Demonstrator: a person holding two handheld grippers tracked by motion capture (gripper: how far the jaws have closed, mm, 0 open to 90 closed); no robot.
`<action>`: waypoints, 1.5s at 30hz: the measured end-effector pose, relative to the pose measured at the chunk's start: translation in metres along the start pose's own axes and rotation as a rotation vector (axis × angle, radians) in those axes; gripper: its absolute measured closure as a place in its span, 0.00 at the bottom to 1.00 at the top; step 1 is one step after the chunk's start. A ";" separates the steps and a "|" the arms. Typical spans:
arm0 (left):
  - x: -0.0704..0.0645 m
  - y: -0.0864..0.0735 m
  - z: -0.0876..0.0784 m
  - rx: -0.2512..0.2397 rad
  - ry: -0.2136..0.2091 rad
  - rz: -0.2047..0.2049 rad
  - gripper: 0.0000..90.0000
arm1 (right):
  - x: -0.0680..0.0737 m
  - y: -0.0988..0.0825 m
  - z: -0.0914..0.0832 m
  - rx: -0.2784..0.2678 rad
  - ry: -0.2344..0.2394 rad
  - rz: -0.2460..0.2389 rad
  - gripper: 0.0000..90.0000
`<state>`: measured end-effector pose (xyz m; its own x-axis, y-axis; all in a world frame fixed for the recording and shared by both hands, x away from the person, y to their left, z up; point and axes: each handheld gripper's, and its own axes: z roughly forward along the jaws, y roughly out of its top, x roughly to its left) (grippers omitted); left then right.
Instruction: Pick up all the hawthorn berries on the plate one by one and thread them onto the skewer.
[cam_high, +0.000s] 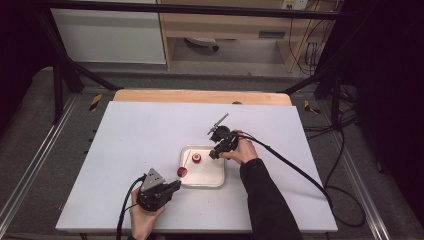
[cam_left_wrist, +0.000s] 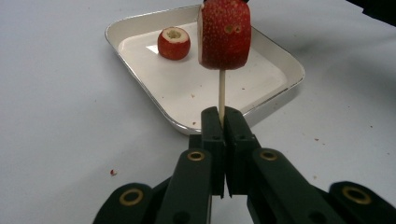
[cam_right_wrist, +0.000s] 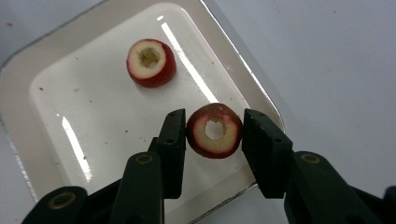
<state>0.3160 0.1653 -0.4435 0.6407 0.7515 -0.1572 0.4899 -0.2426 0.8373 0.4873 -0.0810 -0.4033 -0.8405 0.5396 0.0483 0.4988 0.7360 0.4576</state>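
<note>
The white tray (cam_high: 216, 181) sat near the middle of the worktop (cam_high: 135, 135) and served as the reference for everything else. Off the tray's left corner, the left hand-held gripper (cam_left_wrist: 223, 119) had its jaws pressed together on a thin wooden skewer (cam_left_wrist: 222, 91), which rose toward the tray with one cored red fruit piece (cam_left_wrist: 225, 35) threaded on it. The stick was slender and held only at its base, so a slight roll of that hand could have swung the tip aside or let the stick pivot in the pinch.

On the tray's floor, toward its far side, a second cored piece (cam_right_wrist: 151, 62) lay loose.

Over the tray's right part, the right hand-held gripper (cam_right_wrist: 214, 133) held a third cored piece (cam_right_wrist: 215, 130) between its pads, hole facing the camera; the left pad touched it, while contact on the right pad was hard to judge. The fruit looked soft and wet, so a loose hold could have dropped it back onto the tray, a hard squeeze could have crushed the ring, and a hole misaligned with the skewer tip could have split it.
</note>
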 end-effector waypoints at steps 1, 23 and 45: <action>-0.001 0.000 0.000 -0.002 -0.002 -0.005 0.98 | 0.001 0.000 -0.004 -0.012 0.003 0.008 0.68; -0.040 0.004 0.015 -0.028 -0.029 -0.063 0.98 | 0.038 -0.062 -0.053 -0.556 0.085 0.369 0.68; -0.081 0.014 0.033 -0.073 -0.023 -0.145 0.98 | 0.050 -0.074 -0.066 -0.969 0.150 0.532 0.68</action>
<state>0.2908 0.0811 -0.4362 0.5802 0.7609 -0.2905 0.5346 -0.0867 0.8407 0.3941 -0.1354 -0.3758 -0.6185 0.5882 0.5210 0.4820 -0.2397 0.8428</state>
